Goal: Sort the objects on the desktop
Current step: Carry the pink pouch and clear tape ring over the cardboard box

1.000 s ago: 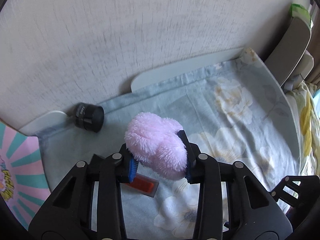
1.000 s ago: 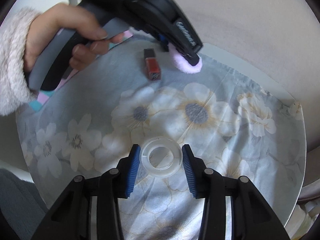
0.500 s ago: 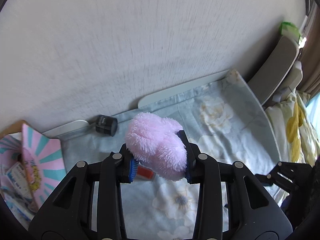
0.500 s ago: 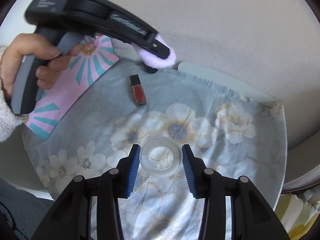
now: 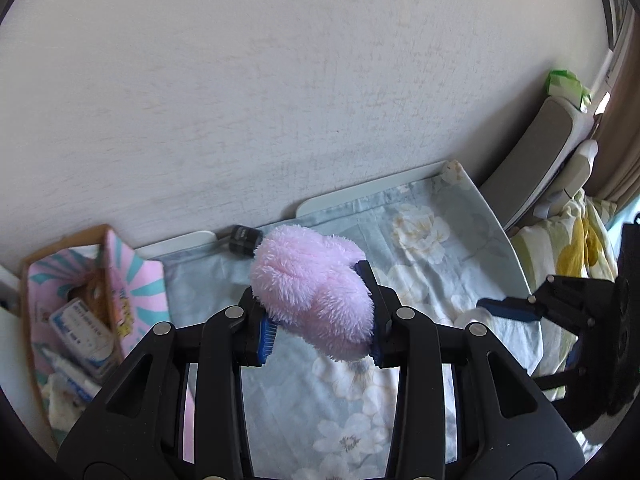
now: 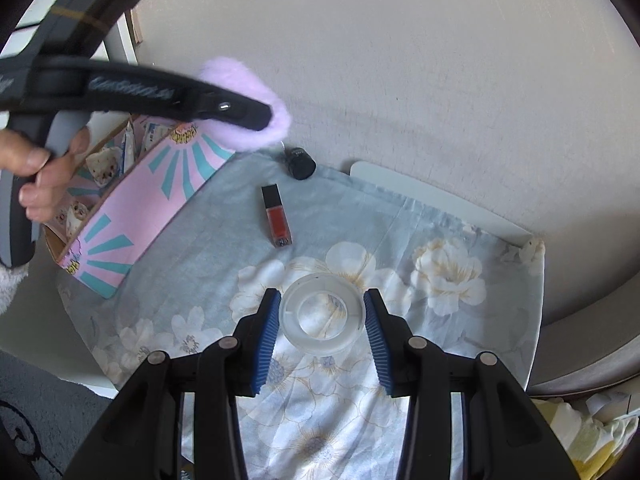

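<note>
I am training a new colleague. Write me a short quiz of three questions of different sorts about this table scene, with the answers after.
1. True or false: the left tool is shut on the fluffy pink item.
2. Multiple choice: the clear tape ring sits
A. inside the pink box
B. between the fingers of the right tool
C. on top of the red lip gloss
3. Short answer: which two small items lie on the floral cloth, near the wall?

Key
1. True.
2. B.
3. The red lip gloss and the small black cylinder; the pink box stands at the cloth's left edge.
</note>
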Motion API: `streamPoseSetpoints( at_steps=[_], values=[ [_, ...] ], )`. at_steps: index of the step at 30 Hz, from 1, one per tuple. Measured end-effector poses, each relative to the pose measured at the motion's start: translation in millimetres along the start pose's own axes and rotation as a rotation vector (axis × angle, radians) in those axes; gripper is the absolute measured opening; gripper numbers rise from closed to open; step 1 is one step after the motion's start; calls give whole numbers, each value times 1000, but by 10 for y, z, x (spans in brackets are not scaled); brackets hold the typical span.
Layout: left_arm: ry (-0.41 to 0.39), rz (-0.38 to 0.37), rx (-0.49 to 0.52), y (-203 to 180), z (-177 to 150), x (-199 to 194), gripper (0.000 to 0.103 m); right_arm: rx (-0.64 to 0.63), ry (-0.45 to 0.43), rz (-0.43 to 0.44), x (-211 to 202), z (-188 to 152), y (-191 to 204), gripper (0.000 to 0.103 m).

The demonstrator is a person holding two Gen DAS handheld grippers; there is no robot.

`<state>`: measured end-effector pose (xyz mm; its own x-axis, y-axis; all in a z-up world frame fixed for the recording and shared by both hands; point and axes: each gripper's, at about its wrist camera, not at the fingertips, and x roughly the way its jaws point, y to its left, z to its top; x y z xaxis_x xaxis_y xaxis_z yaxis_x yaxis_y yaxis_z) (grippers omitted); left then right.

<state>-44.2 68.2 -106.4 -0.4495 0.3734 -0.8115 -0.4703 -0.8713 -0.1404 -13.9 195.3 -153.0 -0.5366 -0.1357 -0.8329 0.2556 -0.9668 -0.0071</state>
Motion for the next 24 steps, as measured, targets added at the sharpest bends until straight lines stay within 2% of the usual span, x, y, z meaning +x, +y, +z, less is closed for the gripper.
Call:
streamPoseSetpoints(
  at_steps=[3,7,24],
  values=[
    [-5,-12,-44,92,-49,-142,32,33,13,13,-4,68,-19,39],
    [-18,16,-81,233,-154,-346,32,38,1,33,-15,195,6,39],
    [-115,175,-261,839,-554,-1056,32,-130,-54,134,57,1103,563,39]
  ],
)
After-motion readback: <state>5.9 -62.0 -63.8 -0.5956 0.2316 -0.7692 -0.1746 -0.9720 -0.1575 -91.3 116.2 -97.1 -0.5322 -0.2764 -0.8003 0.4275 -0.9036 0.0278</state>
